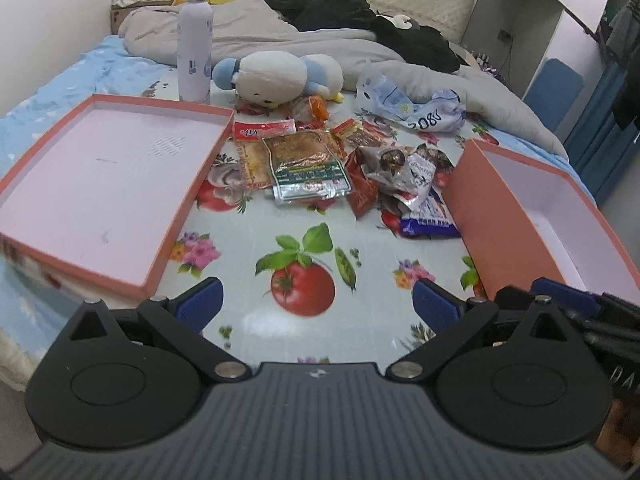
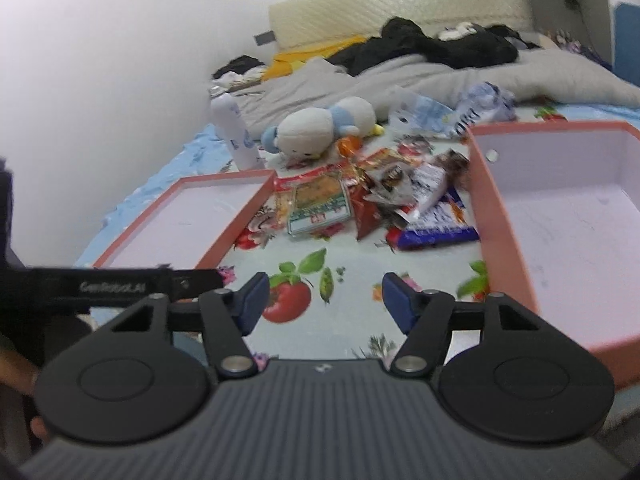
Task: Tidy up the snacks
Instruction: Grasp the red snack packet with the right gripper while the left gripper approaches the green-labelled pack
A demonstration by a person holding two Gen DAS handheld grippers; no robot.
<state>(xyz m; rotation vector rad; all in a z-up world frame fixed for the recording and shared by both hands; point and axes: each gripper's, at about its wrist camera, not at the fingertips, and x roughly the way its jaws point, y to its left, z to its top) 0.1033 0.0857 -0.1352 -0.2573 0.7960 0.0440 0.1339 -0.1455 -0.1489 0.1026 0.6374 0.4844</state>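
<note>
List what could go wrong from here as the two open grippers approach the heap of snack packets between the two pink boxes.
1. The crinkled foil snack packets overlap in one heap, so the right gripper may pinch two at once or drag neighbours.
2. The tall white spray bottle stands upright on soft bedding behind the heap; a nudge might topple it.
3. The deep pink cardboard box touches the purple wrapper; the left gripper could shove it.

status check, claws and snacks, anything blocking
Left claw open, empty. Right claw open, empty. Snack pile loose between both boxes. Plush toy behind pile.
</note>
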